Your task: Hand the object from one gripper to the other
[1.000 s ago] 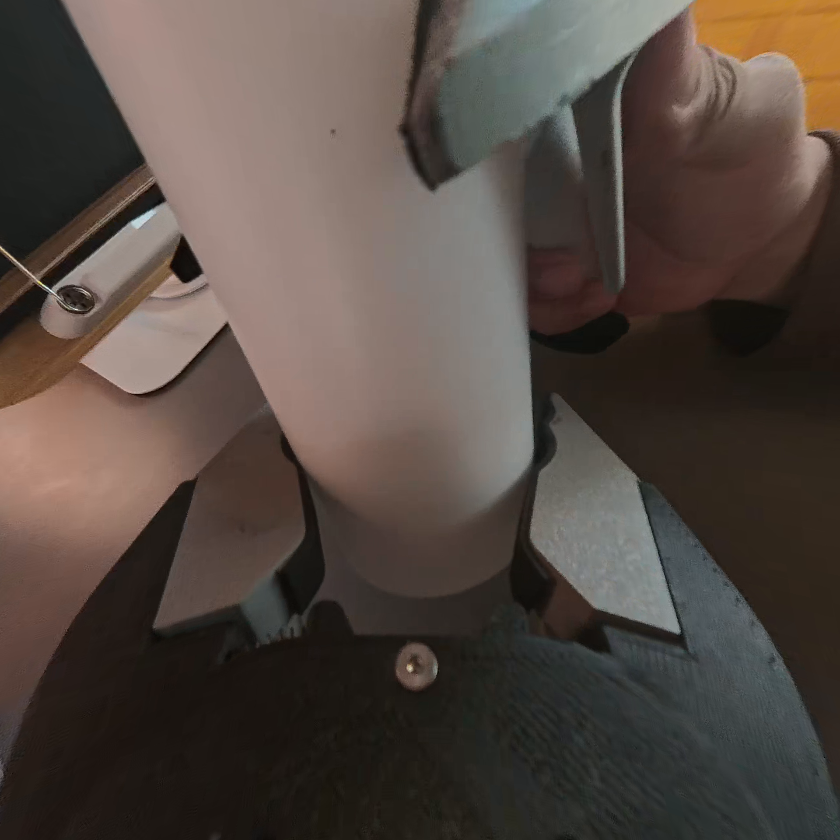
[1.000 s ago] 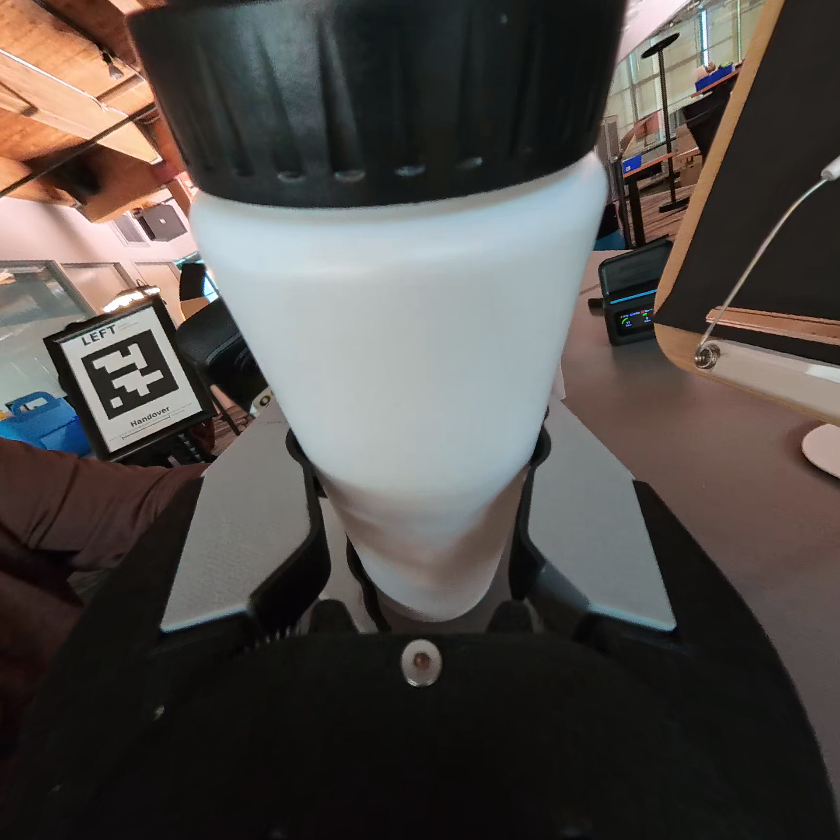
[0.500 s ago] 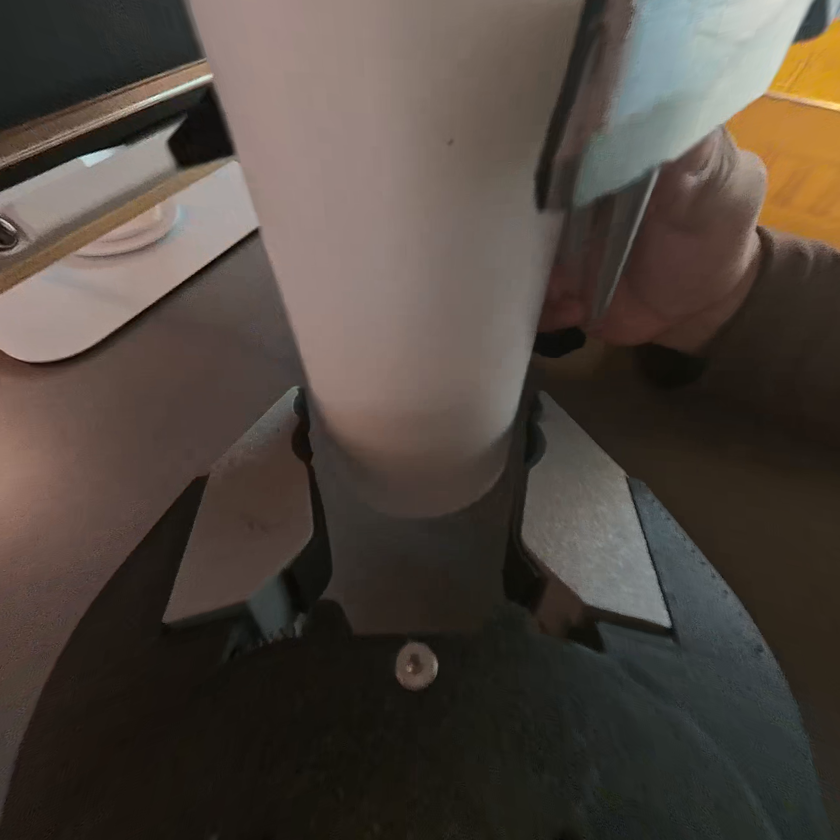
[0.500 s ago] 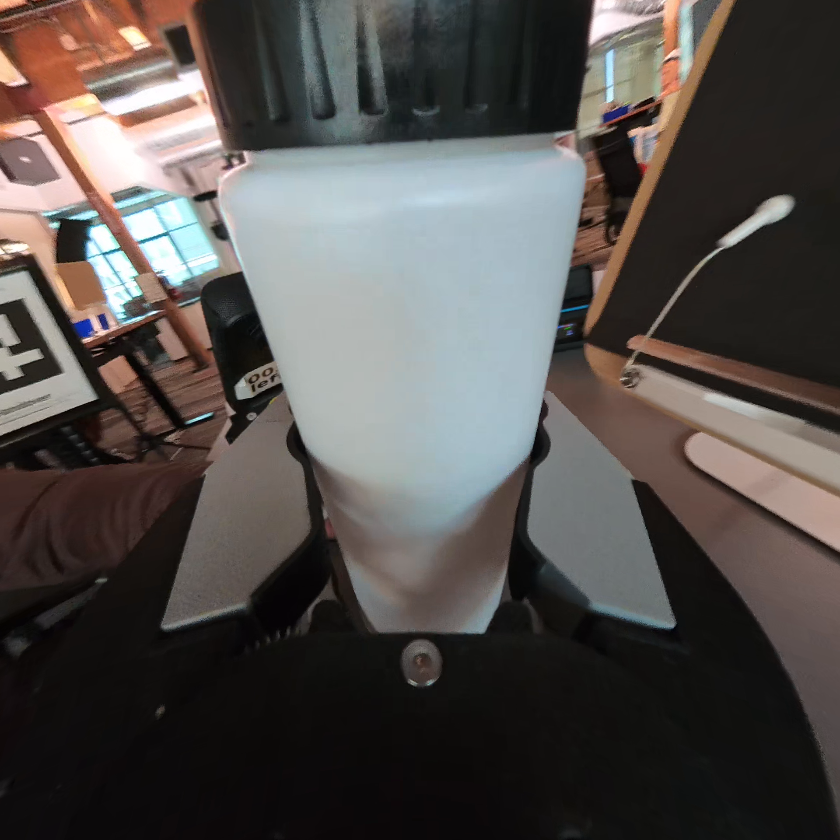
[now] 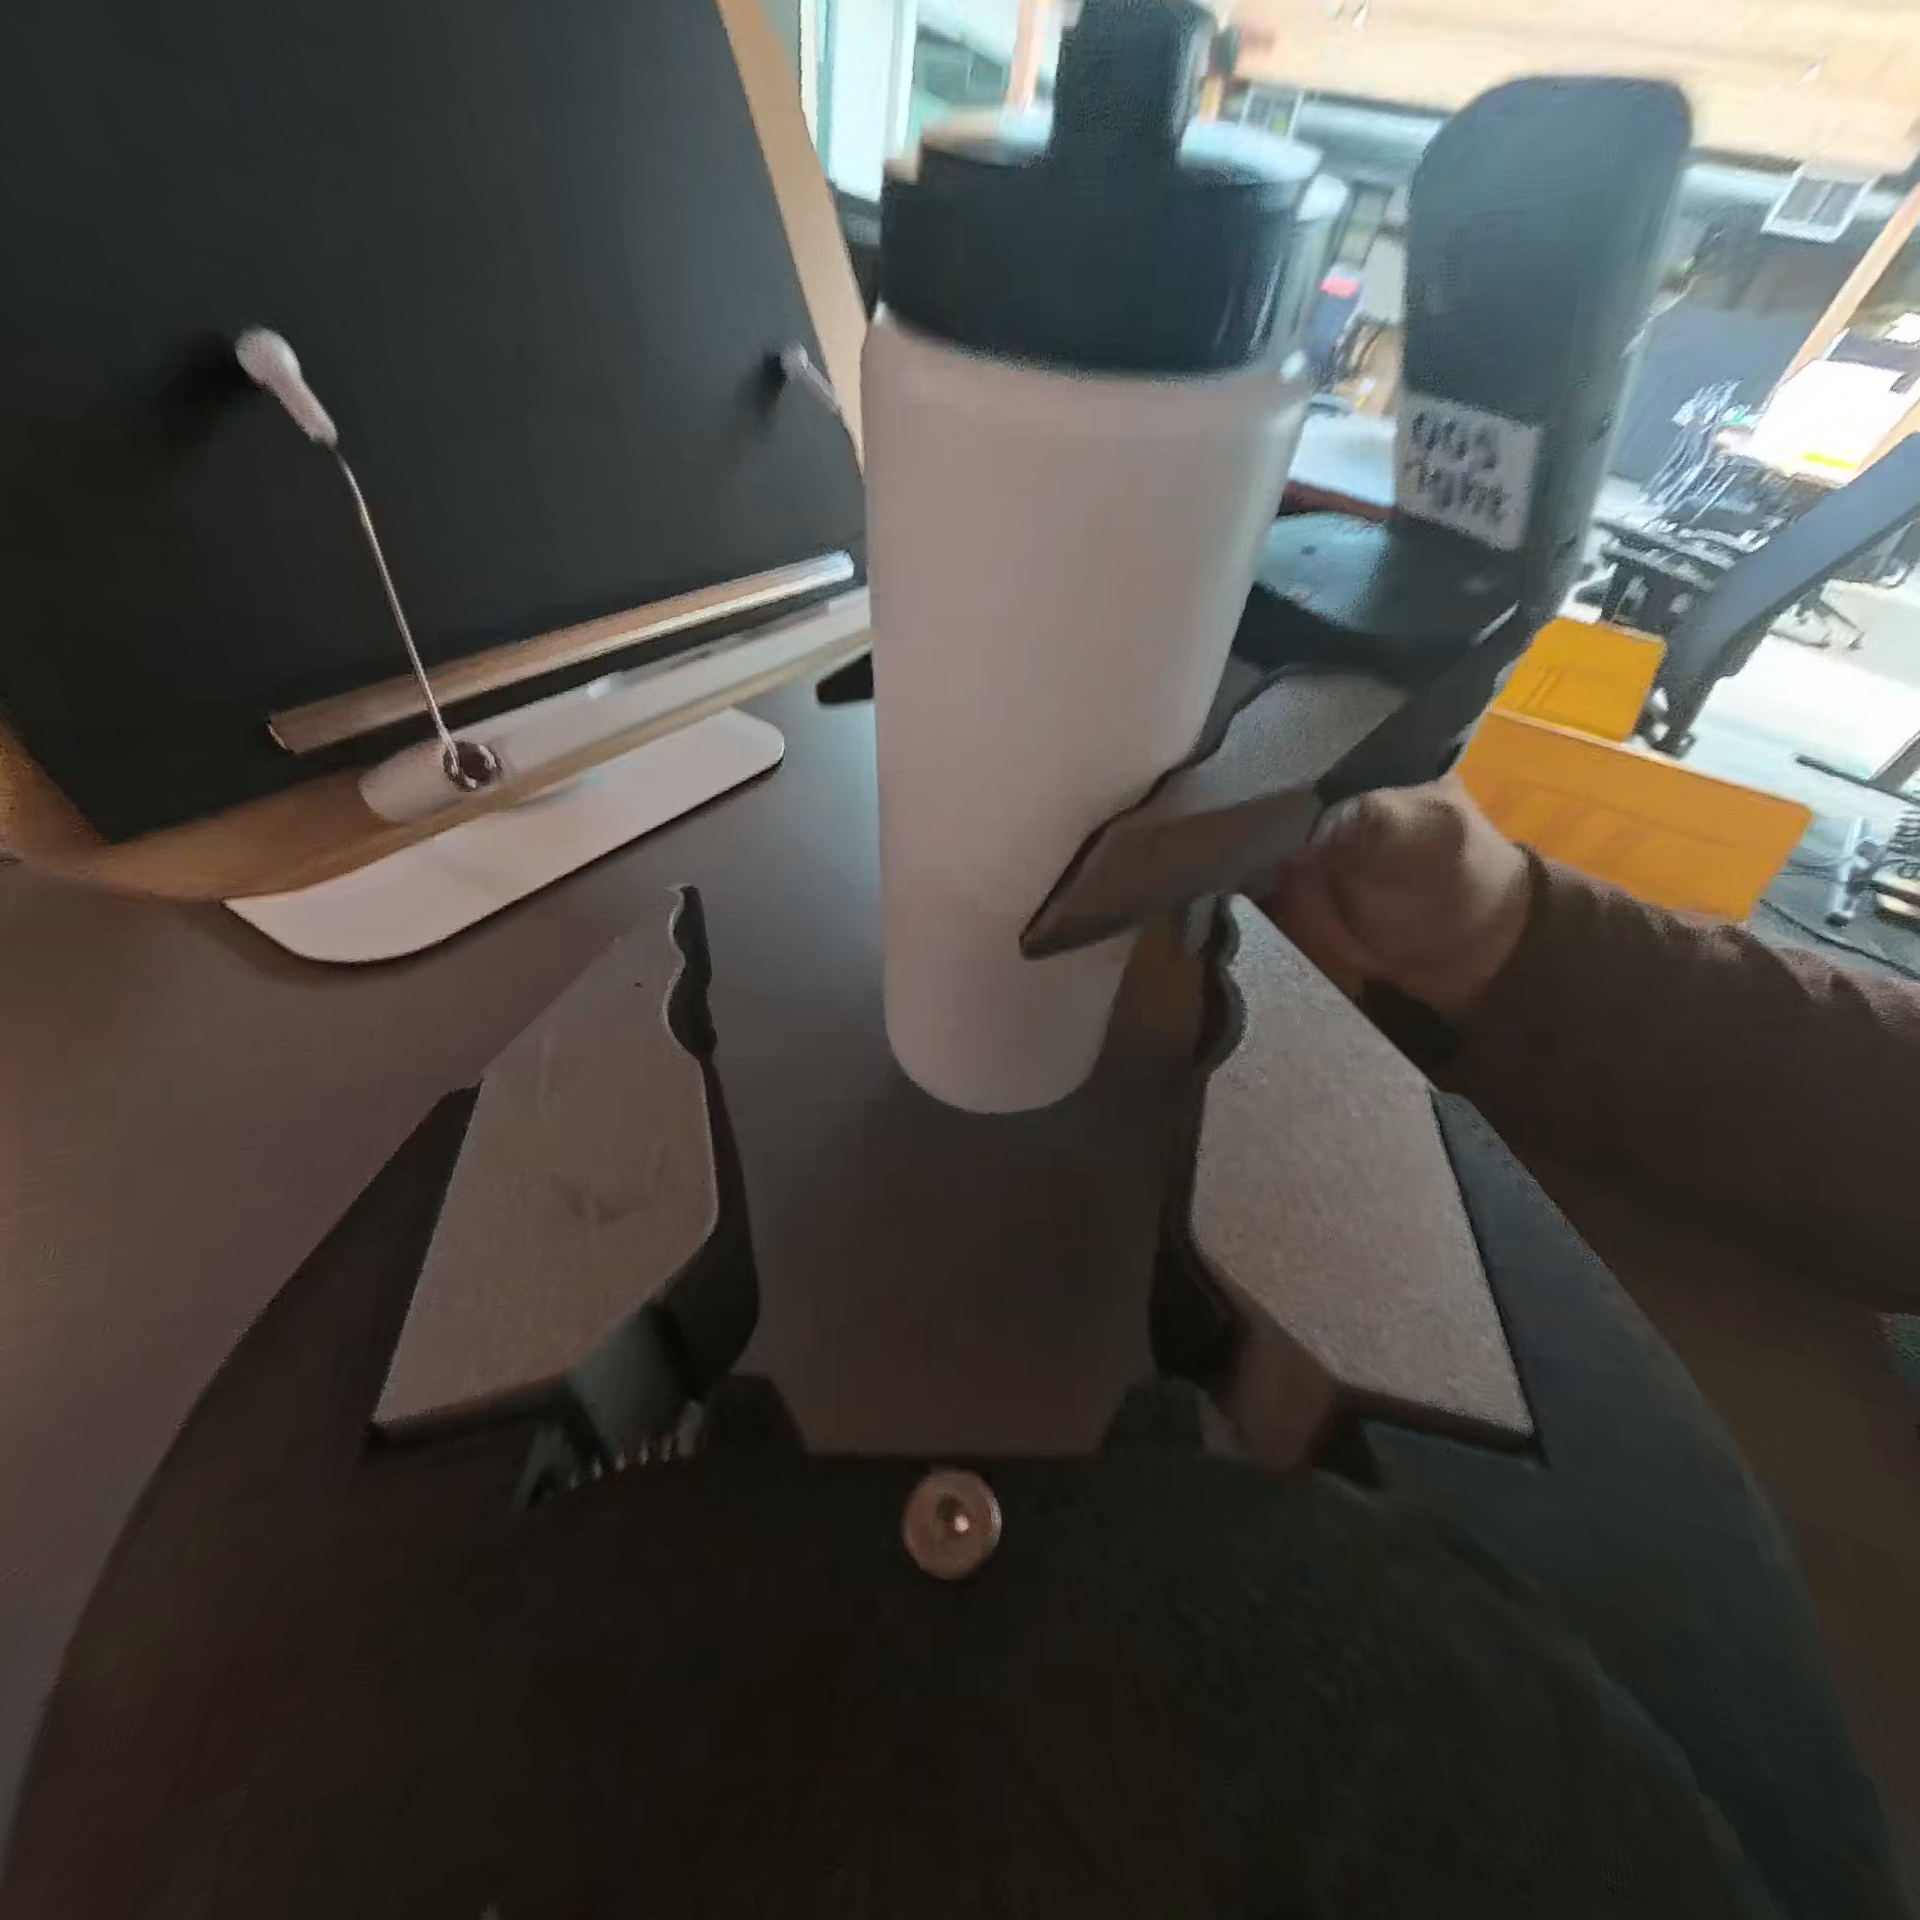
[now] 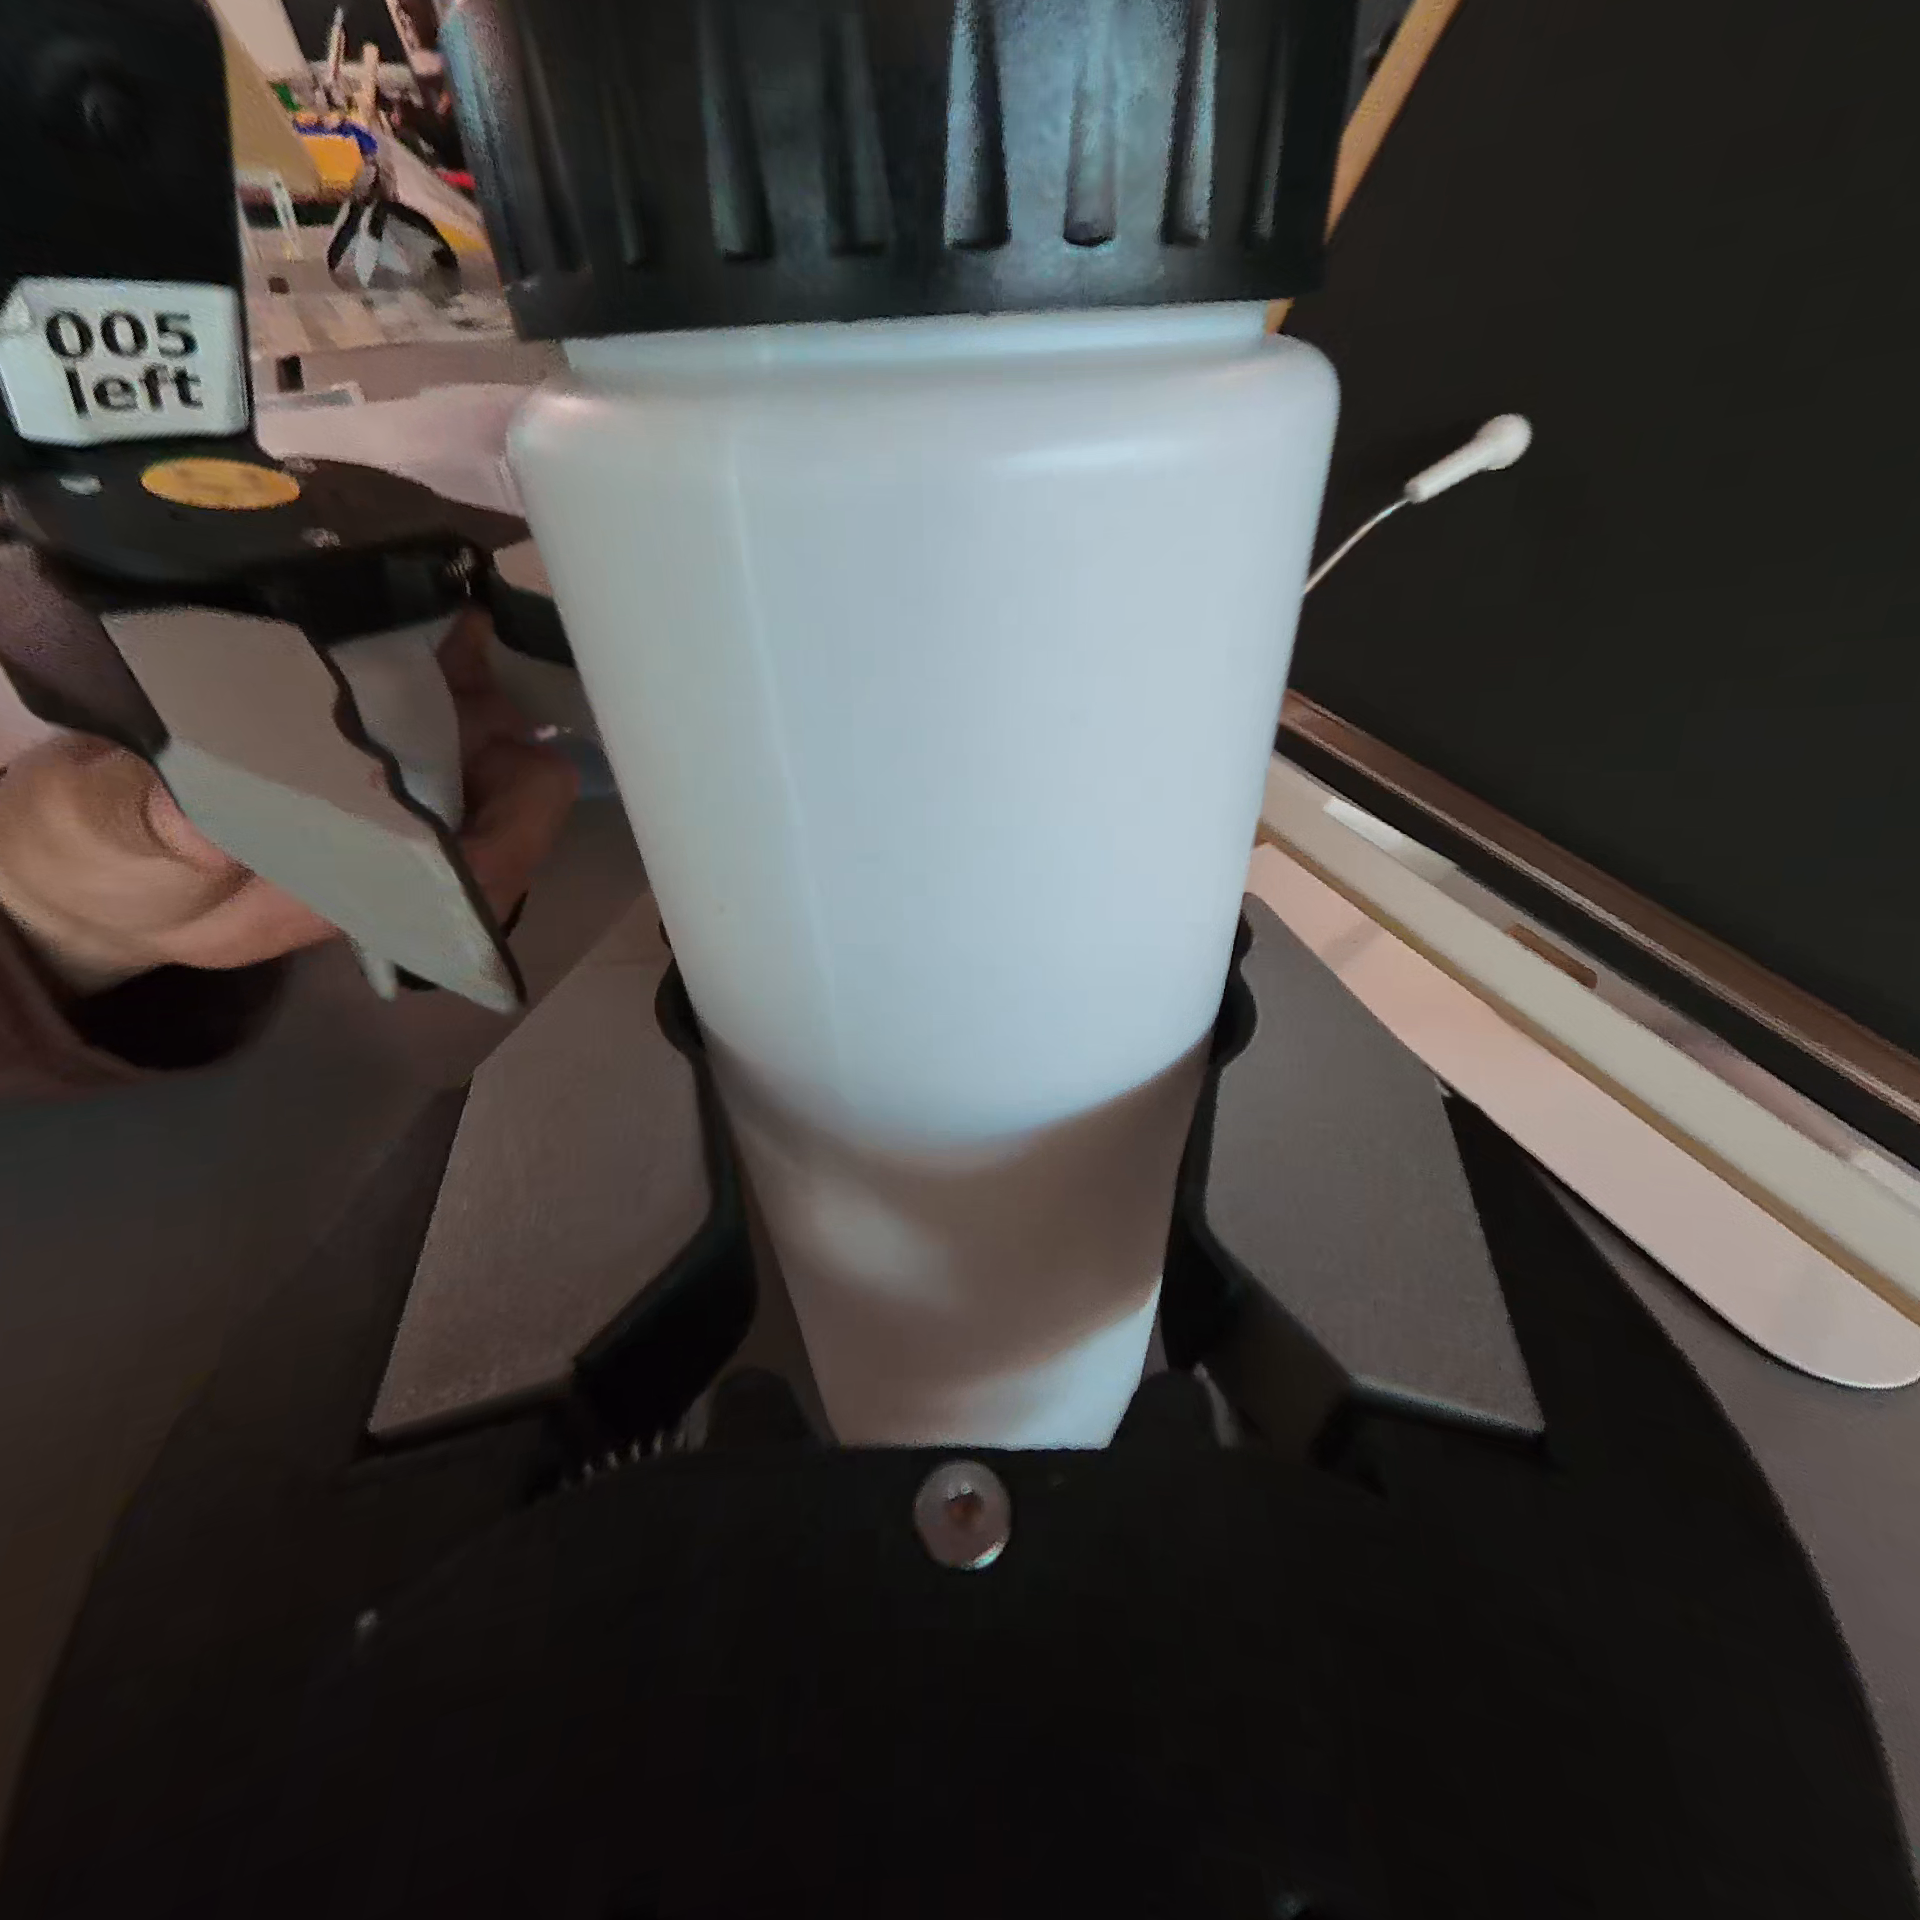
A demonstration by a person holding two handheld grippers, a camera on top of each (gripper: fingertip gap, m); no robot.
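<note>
A white bottle with a black ribbed cap stands upright above the dark table. My right gripper is shut on the lower body of the bottle. In the left wrist view one of its fingers presses the bottle's right side; the other is hidden behind the bottle. My left gripper is open and empty, with the bottle's base just ahead of its tips and apart from both. It also shows in the right wrist view, off to the bottle's left.
A black board on a wood-edged stand with a white base stands to the left; it also shows in the right wrist view. The dark table lies below. A person's hand holds the right gripper. Office chairs and an orange panel are behind.
My left gripper has opened, let go of the bottle's lower end and drawn back from it. The right gripper stays shut on the bottle.
</note>
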